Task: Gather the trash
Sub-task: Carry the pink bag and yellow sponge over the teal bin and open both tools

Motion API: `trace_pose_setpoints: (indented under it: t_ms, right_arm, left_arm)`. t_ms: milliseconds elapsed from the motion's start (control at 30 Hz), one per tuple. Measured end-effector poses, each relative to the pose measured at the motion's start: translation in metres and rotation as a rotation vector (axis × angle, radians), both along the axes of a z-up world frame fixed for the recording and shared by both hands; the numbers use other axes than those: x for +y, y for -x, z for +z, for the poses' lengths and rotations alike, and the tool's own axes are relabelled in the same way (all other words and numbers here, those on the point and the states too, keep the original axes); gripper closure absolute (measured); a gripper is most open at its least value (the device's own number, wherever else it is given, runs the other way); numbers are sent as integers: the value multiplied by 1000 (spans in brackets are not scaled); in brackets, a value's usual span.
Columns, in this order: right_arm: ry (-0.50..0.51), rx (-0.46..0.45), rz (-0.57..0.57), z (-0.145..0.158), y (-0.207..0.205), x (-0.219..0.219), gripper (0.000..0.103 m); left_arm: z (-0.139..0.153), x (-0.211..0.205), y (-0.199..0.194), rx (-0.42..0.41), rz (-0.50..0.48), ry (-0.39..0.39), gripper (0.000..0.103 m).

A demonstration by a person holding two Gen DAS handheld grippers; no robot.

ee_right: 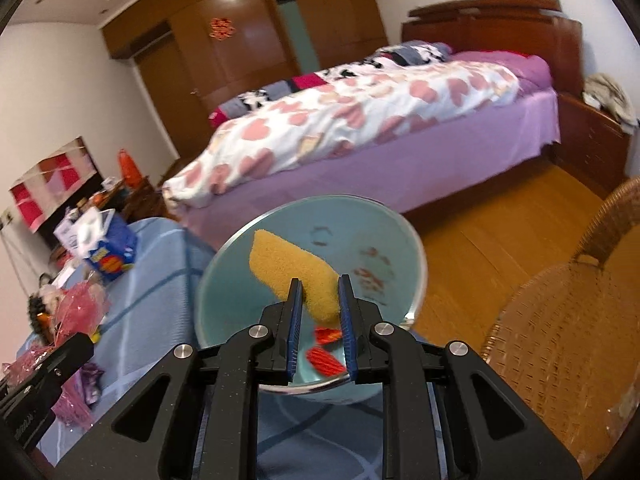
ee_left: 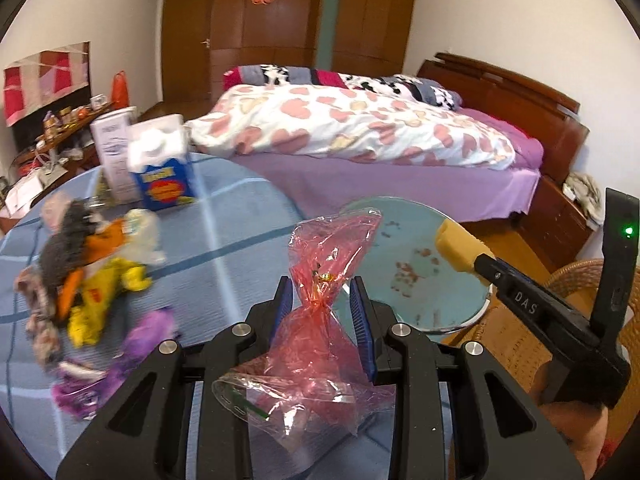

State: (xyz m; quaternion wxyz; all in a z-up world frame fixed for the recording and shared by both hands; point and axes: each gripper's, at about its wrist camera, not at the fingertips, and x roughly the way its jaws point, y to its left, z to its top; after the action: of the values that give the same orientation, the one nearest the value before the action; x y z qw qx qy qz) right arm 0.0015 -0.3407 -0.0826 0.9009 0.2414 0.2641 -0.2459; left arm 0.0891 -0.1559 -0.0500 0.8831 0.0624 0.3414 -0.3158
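Observation:
My left gripper (ee_left: 322,294) is shut on a crumpled pink see-through plastic bag (ee_left: 332,248), pinched at its knotted waist. The bag shows again at the far left of the right wrist view (ee_right: 80,304). My right gripper (ee_right: 320,292) is shut on a yellow sponge (ee_right: 288,268) above a round pale-blue glass table (ee_right: 360,216). That table carries red crumbs (ee_right: 372,272) and two red scraps (ee_right: 324,356). Left of the bag, a pile of mixed trash (ee_left: 88,272) and a purple wrapper (ee_left: 132,352) lie on a blue checked cloth (ee_left: 224,240).
A blue tissue box (ee_left: 164,168) and a white carton (ee_left: 114,152) stand at the back of the cloth. Beyond lies a bed (ee_right: 360,120) with a heart-patterned quilt. A wicker chair (ee_right: 560,320) stands at the right on the wooden floor. A cluttered sideboard (ee_left: 52,140) lines the left wall.

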Motion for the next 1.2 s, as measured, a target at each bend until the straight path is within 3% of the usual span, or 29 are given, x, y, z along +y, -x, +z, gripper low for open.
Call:
trace_pose_setpoints:
  t_ms: [233, 333, 400, 467, 500, 767, 1067, 1200]
  right_arm:
    - [-11, 24, -39, -9, 3, -17, 81]
    - [-30, 29, -46, -13, 3, -22, 75]
    - [-51, 22, -37, -15, 2, -26, 72]
    - [-59, 17, -32, -15, 2, -26, 69]
    - [-60, 13, -32, -14, 2, -26, 68]
    - [-71, -47, -74, -5, 13, -27, 57]
    - [-22, -60, -5, 10, 6, 6, 42]
    - [9, -57, 40, 17, 1, 25, 40]
  left_arm:
    - [-18, -44, -13, 56, -40, -13, 73]
    - [-20, -59, -17, 66, -56, -16, 72]
    - [-21, -66, -19, 66, -55, -24, 67]
    - [-23, -70, -20, 64, -51, -34, 46]
    - [-23, -71, -21, 57, -45, -38, 42]
    - [-12, -54, -17, -1, 2, -54, 21]
    - [-5, -15, -17, -21, 95, -77, 17]
    - [-4, 4, -15, -36, 129, -93, 16]
